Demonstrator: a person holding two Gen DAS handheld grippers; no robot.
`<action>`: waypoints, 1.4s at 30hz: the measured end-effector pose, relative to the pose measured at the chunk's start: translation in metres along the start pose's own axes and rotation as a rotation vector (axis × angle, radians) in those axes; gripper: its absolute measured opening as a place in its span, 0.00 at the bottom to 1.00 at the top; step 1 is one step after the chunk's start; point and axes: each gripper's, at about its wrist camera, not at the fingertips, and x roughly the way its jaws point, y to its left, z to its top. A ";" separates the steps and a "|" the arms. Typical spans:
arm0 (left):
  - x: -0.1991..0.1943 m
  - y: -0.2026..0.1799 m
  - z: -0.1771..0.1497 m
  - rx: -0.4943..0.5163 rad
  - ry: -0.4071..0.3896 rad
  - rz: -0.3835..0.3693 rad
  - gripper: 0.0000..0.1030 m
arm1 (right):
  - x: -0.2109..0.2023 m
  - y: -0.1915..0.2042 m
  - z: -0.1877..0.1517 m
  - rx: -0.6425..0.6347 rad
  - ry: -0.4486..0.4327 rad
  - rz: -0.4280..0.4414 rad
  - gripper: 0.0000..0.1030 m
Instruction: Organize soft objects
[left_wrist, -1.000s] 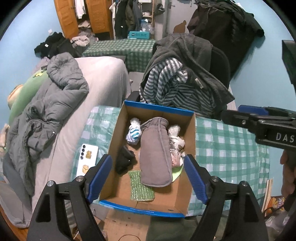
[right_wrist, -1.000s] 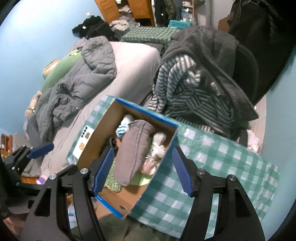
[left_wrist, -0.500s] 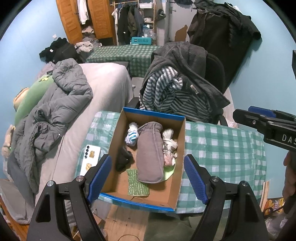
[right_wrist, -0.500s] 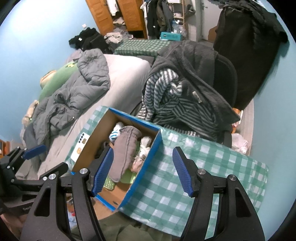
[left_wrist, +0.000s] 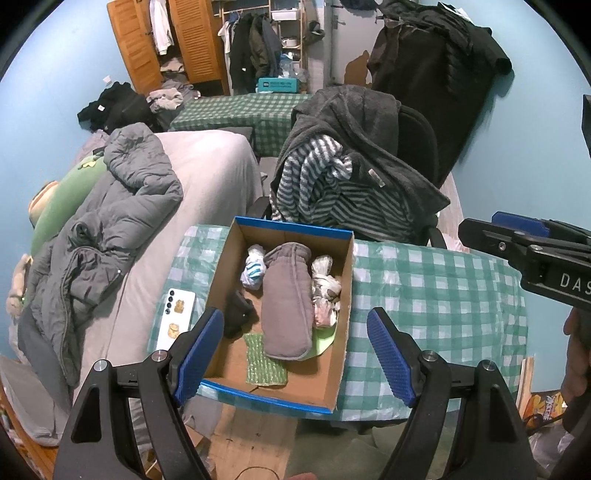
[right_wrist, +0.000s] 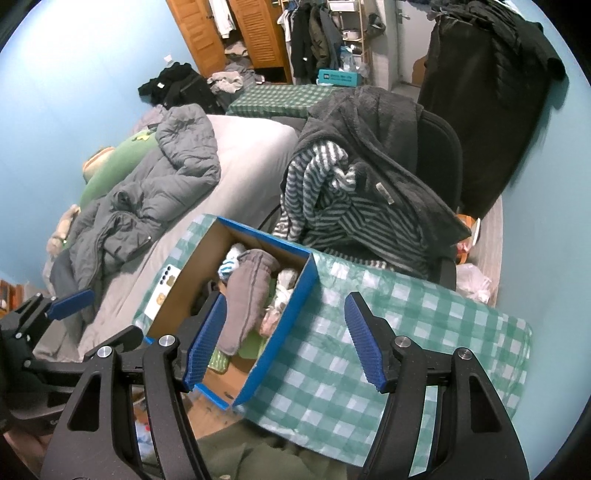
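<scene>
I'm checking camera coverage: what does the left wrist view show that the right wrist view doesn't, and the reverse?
Only the left wrist view shows the black item in the box and the whole green scrubber. Only the right wrist view shows the white plastic bag beyond the table. Both show the cardboard box, the grey mitten, the phone, and open, empty left tongs and right tongs.

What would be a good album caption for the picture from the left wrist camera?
Open left hand-held gripper above a blue-edged cardboard box holding a grey quilted mitt and bundled socks, on a green checked tablecloth.
</scene>
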 end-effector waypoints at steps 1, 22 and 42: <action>0.000 -0.001 0.000 0.002 0.002 -0.001 0.79 | -0.002 -0.001 -0.001 0.001 0.000 0.001 0.64; -0.005 -0.007 -0.001 0.009 0.011 -0.002 0.79 | -0.004 -0.008 -0.005 -0.002 0.000 0.004 0.64; -0.003 -0.017 0.000 0.008 0.016 -0.002 0.79 | -0.004 -0.011 -0.005 0.000 -0.001 0.007 0.64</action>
